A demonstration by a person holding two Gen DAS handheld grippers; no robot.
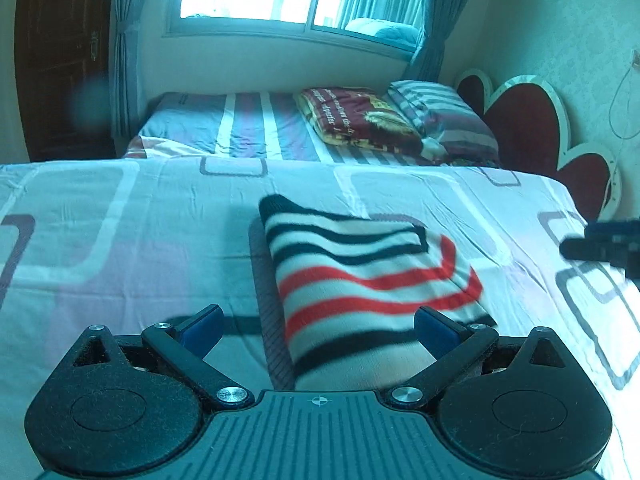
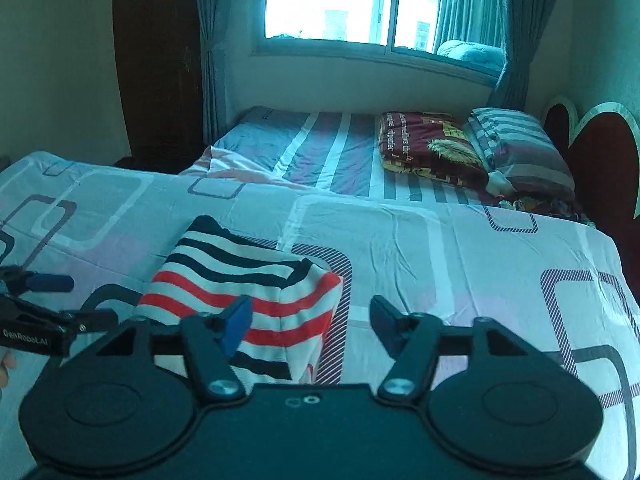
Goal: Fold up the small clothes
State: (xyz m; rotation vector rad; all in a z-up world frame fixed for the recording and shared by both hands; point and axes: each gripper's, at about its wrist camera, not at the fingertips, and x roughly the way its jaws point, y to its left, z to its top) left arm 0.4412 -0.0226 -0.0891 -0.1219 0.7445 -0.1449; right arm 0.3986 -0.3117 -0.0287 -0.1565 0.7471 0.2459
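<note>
Lying folded on the bed (image 1: 120,240), the striped top (image 1: 360,280) looks finished, which is likely why both the left gripper (image 1: 318,326) and right gripper (image 2: 310,326) hang above it spread wide, empty.

Folded striped garment (image 1: 368,280) on bedsheet (image 1: 120,220)

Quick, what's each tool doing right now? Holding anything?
Left tool: open, holding nothing.
Right tool: open, holding nothing; the striped garment lies folded on the bed.
</note>
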